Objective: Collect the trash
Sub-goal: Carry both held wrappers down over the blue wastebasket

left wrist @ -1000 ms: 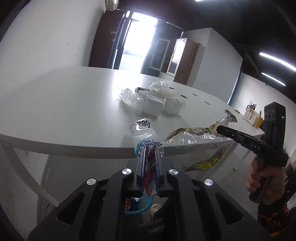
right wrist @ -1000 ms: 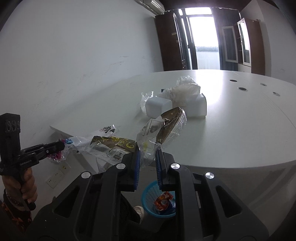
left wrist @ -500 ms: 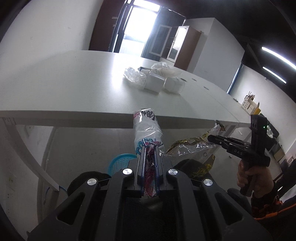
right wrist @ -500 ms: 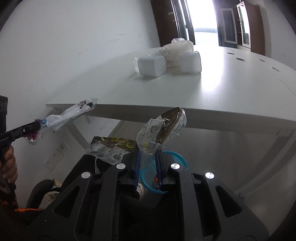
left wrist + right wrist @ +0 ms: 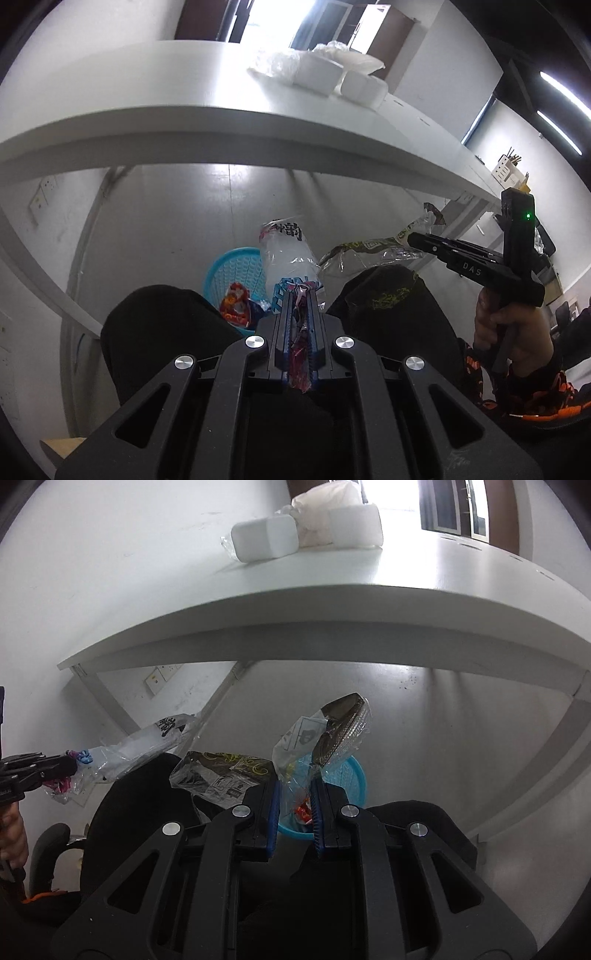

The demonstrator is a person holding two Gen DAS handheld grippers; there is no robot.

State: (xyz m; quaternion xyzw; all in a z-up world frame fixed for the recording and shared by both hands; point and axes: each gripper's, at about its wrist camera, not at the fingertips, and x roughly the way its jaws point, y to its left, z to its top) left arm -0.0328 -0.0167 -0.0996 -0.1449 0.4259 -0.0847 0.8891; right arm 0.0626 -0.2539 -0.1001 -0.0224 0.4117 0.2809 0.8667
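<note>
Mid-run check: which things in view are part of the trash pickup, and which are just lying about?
Job:
- clear wrapper in left gripper
- yellow-printed wrapper in right gripper
- blue basket
- foam boxes and crumpled bag

Lying about:
- white table
- wall socket

Turquoise lattice basket (image 5: 236, 267), white table (image 5: 369, 602), blue-padded black tongs (image 5: 294, 805), clear wrapper (image 5: 284, 254) with black lettering

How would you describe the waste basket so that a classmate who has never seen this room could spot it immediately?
Start at the big white table and look to the floor under it. There stands a round turquoise basket with latticed walls, a red-orange snack wrapper in it. It is the only brightly coloured container down there, between the person's black-clad knees.
</note>
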